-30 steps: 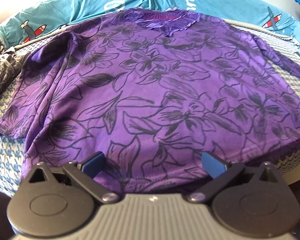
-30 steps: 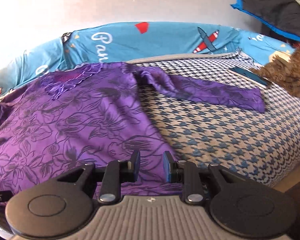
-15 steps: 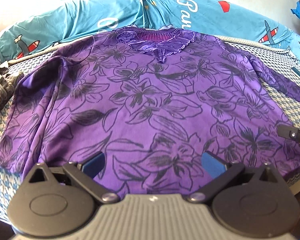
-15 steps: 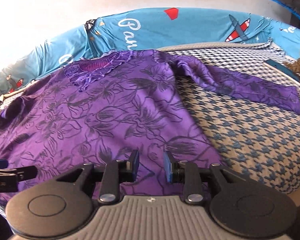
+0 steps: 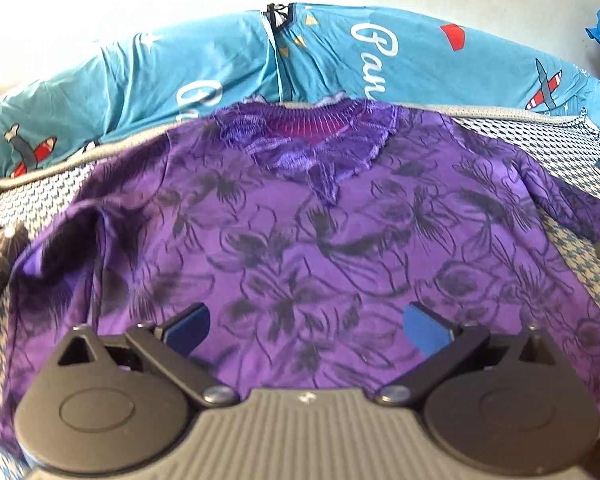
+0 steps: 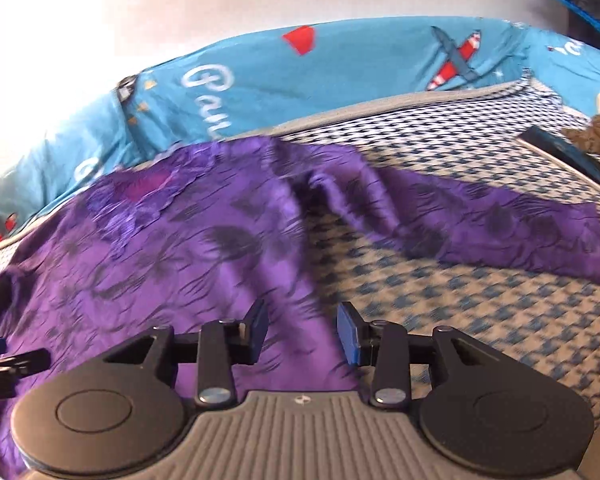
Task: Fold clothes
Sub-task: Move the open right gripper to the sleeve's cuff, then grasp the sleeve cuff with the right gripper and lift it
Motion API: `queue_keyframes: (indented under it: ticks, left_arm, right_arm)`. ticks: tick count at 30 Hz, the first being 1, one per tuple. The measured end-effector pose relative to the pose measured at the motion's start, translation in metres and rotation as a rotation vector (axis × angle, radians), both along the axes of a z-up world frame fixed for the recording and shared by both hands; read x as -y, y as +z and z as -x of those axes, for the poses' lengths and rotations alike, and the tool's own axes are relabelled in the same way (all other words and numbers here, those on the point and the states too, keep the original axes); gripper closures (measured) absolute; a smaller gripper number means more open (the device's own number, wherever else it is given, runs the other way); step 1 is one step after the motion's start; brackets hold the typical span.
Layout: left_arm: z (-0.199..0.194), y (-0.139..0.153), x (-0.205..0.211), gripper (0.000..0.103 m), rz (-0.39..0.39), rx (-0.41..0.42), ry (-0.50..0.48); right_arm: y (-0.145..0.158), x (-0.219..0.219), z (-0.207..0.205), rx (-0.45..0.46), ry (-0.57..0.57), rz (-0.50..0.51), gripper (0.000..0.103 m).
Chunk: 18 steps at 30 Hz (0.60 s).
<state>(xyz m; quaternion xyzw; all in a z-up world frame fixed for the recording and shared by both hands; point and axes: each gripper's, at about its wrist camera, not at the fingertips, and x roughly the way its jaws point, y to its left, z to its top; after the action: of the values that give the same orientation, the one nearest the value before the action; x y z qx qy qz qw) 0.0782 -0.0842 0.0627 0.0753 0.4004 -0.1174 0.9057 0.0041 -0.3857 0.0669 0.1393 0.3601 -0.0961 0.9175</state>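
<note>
Right wrist view: right gripper [image 6: 302, 332] jaws, just opening, and wide left gripper [image 5: 306, 326] jaws are held empty above the shirt [image 6: 160, 264]; its sleeve [image 6: 500, 232] may be missed in the fold

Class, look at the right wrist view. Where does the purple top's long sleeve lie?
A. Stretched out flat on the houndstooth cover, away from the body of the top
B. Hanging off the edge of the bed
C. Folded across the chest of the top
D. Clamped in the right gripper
A: the sleeve lies spread over the houndstooth cover, clear of the open right gripper.
</note>
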Motion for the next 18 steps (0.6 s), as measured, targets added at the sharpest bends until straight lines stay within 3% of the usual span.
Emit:
queue_keyframes:
  ticks: [10,18]
  left_arm:
    - [-0.05,0.002,-0.014,0.0,0.001,0.0,0.038]
    - [-0.063,0.006,-0.026,0.0,0.037,-0.01,0.061]
  right_arm:
    - [-0.014,0.1,-0.01,-0.05,-0.336,-0.102,0.065]
    - [-0.032,0.177,0.02,-0.043,-0.625,-0.327,0.065]
